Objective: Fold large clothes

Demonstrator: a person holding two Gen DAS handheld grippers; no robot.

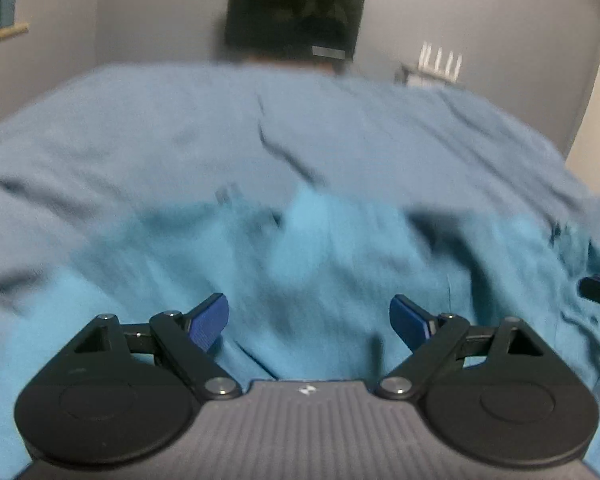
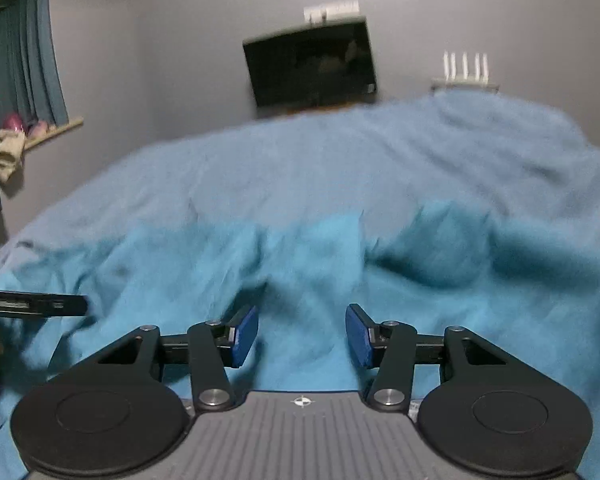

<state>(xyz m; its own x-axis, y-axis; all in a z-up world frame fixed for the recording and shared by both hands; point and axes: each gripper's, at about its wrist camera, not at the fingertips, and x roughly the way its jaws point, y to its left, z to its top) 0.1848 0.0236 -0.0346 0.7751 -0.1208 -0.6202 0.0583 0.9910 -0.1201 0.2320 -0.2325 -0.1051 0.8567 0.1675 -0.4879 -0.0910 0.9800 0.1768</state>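
Only in right wrist view: curtain [image 2: 18, 56], cluttered windowsill [image 2: 54, 130]. Turquoise garment [image 1: 300, 264] rumpled across near edge of blue-covered bed [image 1: 140, 128]. Left claw [image 1: 309, 322] wide open, empty; right claw [image 2: 302, 336] half-open, pinching nothing. Wall-mounted TV [image 2: 312, 66] beyond.

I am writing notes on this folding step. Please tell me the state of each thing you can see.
Left gripper: open, nothing between its pads.
Right gripper: partly open, empty, above the garment.
Bright blue garment: crumpled, not folded, lying on the bed cover.
Grey-blue bed cover: spread out, wrinkled.
Wall screen: dark.
Curtain: hanging at the window.
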